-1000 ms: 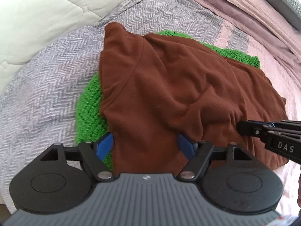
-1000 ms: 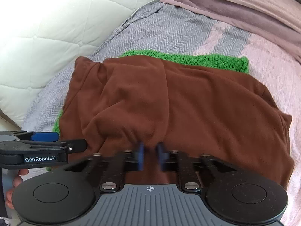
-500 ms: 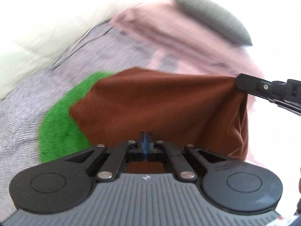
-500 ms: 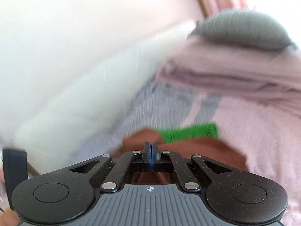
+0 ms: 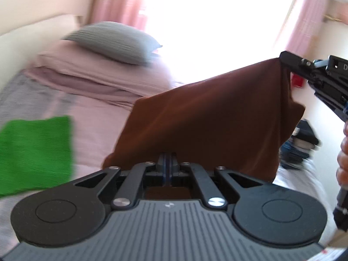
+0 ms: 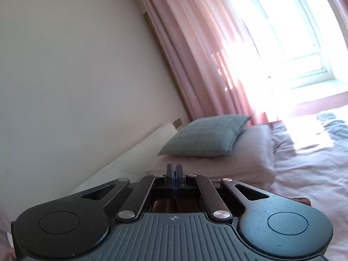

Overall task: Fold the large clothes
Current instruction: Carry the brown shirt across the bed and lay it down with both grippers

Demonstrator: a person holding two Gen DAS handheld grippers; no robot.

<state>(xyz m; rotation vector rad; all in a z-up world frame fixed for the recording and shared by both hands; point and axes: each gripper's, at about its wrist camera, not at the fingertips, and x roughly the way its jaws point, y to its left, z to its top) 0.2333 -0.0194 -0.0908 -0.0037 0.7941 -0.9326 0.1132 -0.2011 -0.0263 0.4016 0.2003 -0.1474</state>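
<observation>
Right now we hold the brown garment (image 5: 208,121) up off the bed (image 5: 102,117), stretched between both tools. Left gripper (image 5: 167,169) is clamped on its lower edge, jaws pressed together with brown cloth showing behind and under them. Right gripper (image 5: 285,59) pinches the top corner, seen from the left wrist view; in its own view the right gripper (image 6: 175,174) shows jaws together with a bit of brown fabric below them. A hand (image 5: 342,158) is at the right edge, on that tool's handle.

The garment hangs as a taut sheet in the air, well apart from the green knit (image 5: 37,150), which lies flat on the bed at left. Grey pillow (image 5: 115,41) sits far back, near the pink curtain (image 6: 195,54).

Risks, as we judge them:
- both grips are on thin edges, so a fast swing could pull the cloth out of one clamp
- one end sits much higher than the other, so the fold may land skewed
- the loose bottom hem could bunch or double under as it comes down
- dropping it too far left would cover the green knit

Frames are blurry, so how deep each clamp bites is unclear.
</observation>
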